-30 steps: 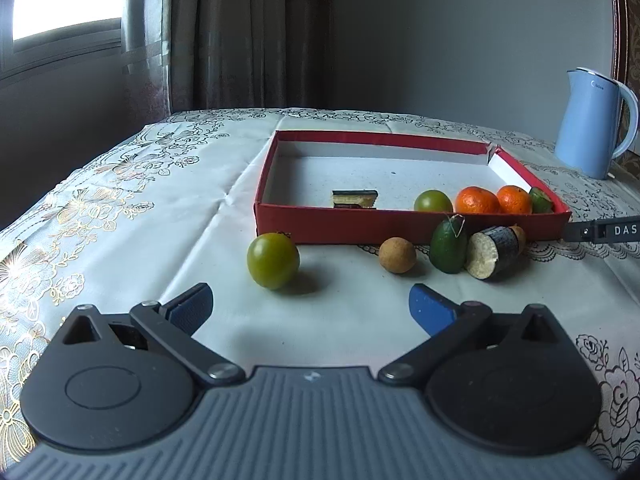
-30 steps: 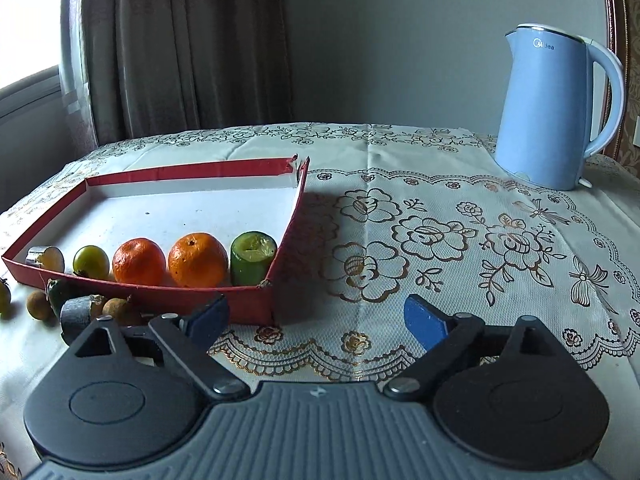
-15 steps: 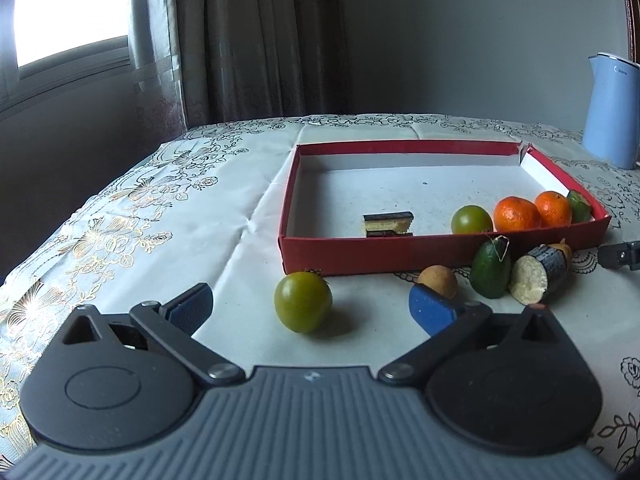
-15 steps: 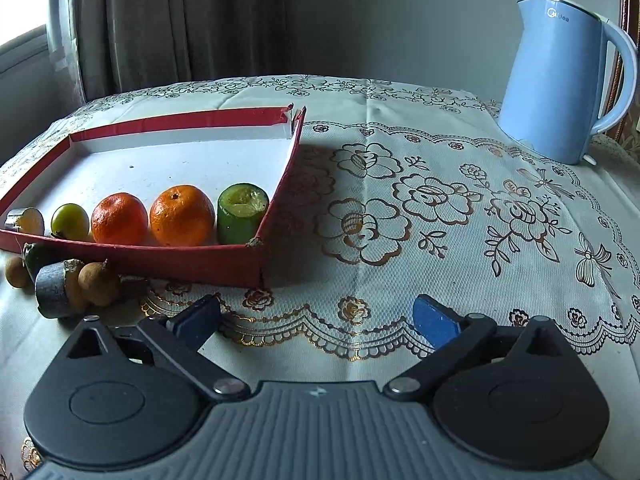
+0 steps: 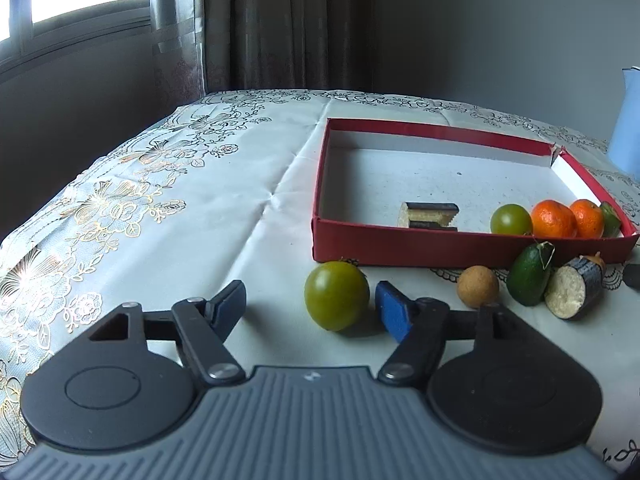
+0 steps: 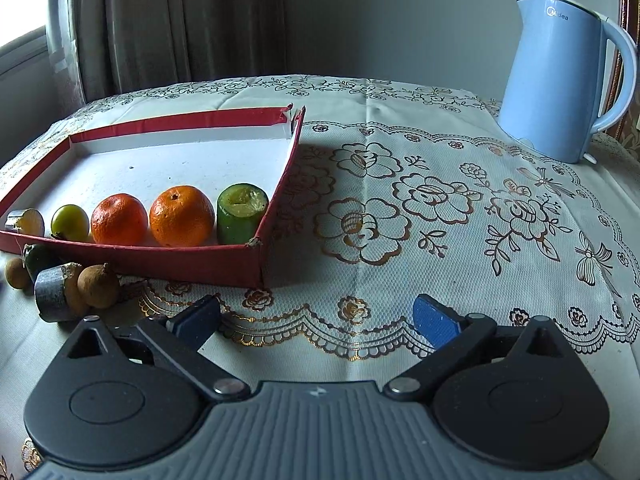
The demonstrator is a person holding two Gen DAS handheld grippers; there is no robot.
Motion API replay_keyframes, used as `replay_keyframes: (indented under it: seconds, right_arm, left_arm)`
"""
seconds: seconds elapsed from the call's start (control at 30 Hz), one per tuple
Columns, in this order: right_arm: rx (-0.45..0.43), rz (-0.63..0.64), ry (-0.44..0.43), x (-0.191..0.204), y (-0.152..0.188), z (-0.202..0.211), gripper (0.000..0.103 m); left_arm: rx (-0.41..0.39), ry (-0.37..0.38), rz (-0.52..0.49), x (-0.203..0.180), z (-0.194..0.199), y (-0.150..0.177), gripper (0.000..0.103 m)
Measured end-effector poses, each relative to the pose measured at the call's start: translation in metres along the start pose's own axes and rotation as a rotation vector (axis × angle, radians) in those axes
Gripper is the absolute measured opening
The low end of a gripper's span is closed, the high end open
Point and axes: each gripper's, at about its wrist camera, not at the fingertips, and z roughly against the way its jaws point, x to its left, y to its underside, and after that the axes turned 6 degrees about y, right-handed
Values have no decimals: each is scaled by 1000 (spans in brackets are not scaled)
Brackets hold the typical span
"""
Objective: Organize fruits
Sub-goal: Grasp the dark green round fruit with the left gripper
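A red tray (image 5: 440, 240) (image 6: 132, 254) holds a green fruit (image 5: 511, 219), two oranges (image 5: 554, 219) (image 6: 182, 216), a green cut piece (image 6: 241, 213) and a dark slice (image 5: 430, 215) along its near wall. On the cloth in front lie a large green fruit (image 5: 337, 295), a brown longan (image 5: 478, 286), a dark green fruit (image 5: 530, 280) and a cut dark-skinned piece (image 5: 574, 292) (image 6: 52, 294). My left gripper (image 5: 312, 306) is open, the large green fruit between its fingers beside the right pad. My right gripper (image 6: 316, 320) is open and empty over the cloth.
A light blue kettle (image 6: 560, 76) stands at the back right of the table. The floral tablecloth (image 6: 440, 208) covers the table. Curtains and a window are behind. Another longan (image 6: 98, 285) lies by the tray's near right corner.
My left gripper has moved left and forward, so the large green fruit now sits between its fingers. My right gripper has moved slightly closer to the tray's corner.
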Motion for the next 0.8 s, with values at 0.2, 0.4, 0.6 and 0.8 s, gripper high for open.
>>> replay_keyframes:
  seconds: [0.2, 0.4, 0.6, 0.8]
  right_arm:
    - [0, 0, 0, 0, 0, 0, 103]
    - [0, 0, 0, 0, 0, 0, 103]
    - [-1, 0, 0, 0, 0, 0, 103]
    - [-1, 0, 0, 0, 0, 0, 103]
  left_arm:
    - [-20, 40, -45, -8, 3, 2, 30]
    - [-33, 71, -52, -12, 13, 4, 30]
    - [-77, 88, -82, -24, 18, -11, 30]
    - [-127, 77, -100, -30, 4, -41, 31]
